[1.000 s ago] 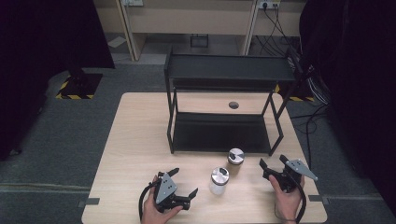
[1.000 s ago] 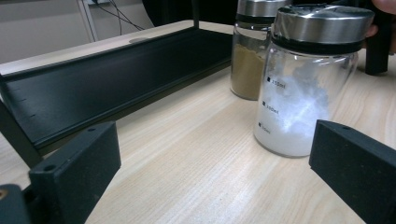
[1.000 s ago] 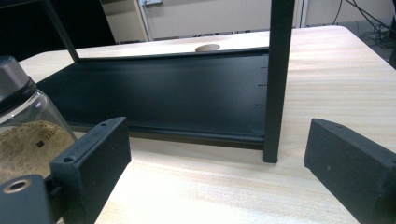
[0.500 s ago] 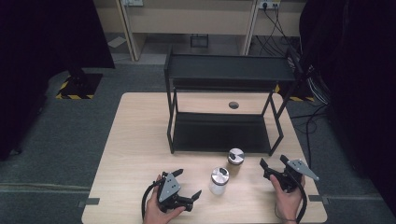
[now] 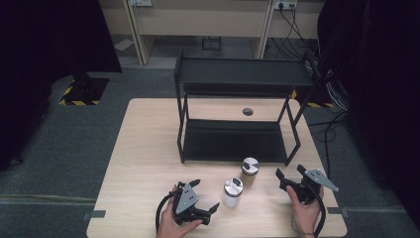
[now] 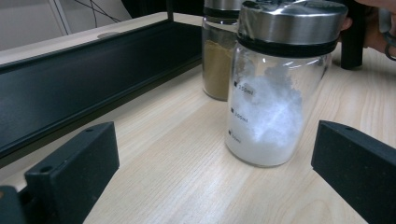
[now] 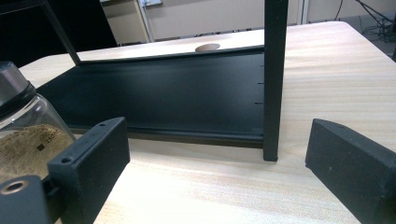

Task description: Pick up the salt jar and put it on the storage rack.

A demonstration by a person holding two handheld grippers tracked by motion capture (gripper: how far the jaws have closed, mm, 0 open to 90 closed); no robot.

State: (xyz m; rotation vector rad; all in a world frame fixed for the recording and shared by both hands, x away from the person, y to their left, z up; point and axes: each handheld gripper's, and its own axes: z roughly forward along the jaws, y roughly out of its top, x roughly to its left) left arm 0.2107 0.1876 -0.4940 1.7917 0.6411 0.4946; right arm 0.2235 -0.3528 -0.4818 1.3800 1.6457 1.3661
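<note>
Left gripper [image 5: 204, 196] low at the table's [image 5: 143, 148] near edge, jaws wide apart, nothing between them. Jar of white powder [image 6: 275, 88] stands upright just ahead of it, untouched. Right gripper [image 5: 289, 177] at the near right, jaws apart and empty. Jar of brown powder [image 5: 250, 167] behind the white one, just before the black rack [image 5: 237, 74].

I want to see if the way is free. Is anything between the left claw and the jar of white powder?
No. In the left gripper view, just bare wooden table lies between the open left claw and the white-powder jar.
</note>
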